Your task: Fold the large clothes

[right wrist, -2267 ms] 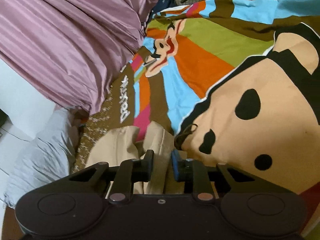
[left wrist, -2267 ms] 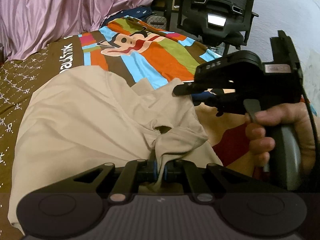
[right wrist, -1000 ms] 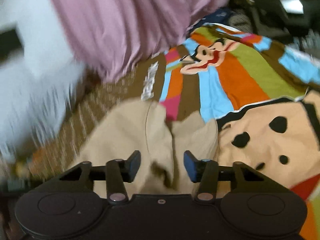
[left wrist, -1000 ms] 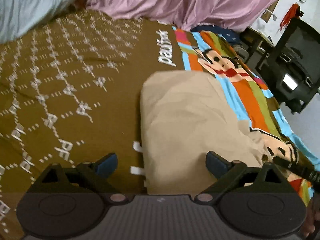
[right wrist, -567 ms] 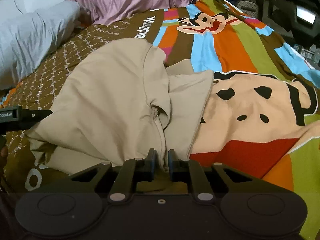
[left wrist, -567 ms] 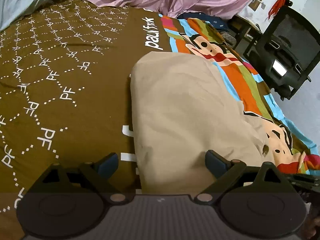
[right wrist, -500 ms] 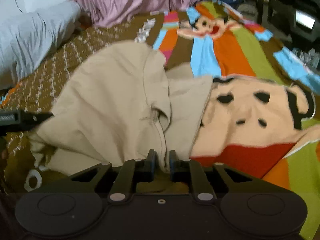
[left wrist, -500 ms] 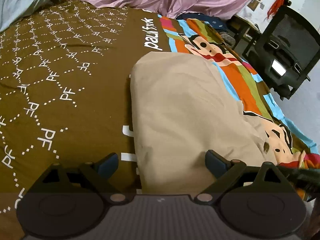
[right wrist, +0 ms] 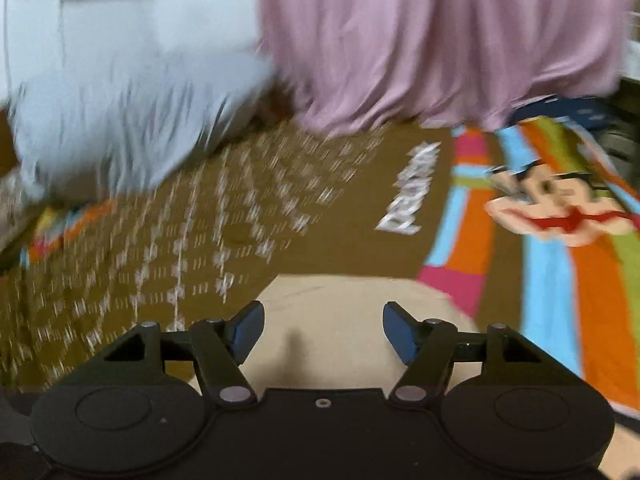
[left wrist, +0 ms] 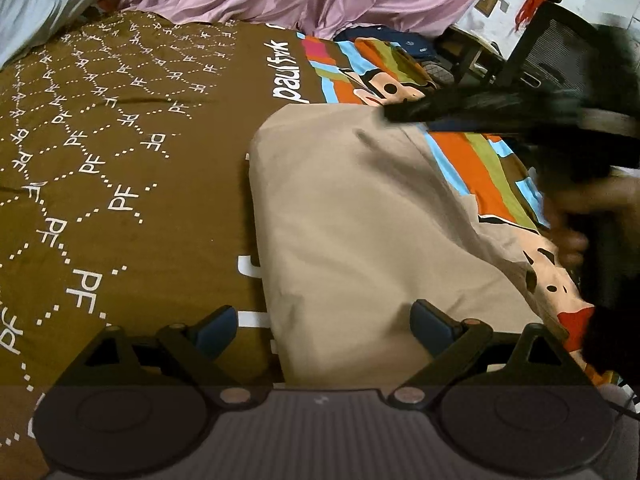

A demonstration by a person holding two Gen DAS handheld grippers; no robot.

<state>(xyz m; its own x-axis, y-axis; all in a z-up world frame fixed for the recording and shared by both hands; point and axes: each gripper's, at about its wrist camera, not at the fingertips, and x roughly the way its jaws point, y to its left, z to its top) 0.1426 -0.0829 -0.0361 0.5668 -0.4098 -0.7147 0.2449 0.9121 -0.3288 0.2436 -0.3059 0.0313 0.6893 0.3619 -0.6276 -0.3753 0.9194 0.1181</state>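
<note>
Folded beige cloth garment [left wrist: 360, 232] lies flat on the bed, centre of the left wrist frame, straddling the brown patterned bedspread [left wrist: 120, 152] and its striped cartoon-monkey panel [left wrist: 472, 168]. Left hand-held gripper [left wrist: 323, 328] spread wide over the garment's near edge, gripping nothing. Right hand-held gripper [right wrist: 323, 334] blurred, jaws opening, nothing between them, beige fabric [right wrist: 340, 320] below.

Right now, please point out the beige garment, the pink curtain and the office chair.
beige garment [left wrist: 352, 232], left wrist view, flat middle.
pink curtain [right wrist: 440, 40], right wrist view, hanging folds.
office chair [left wrist: 560, 56], left wrist view, mesh back.
</note>
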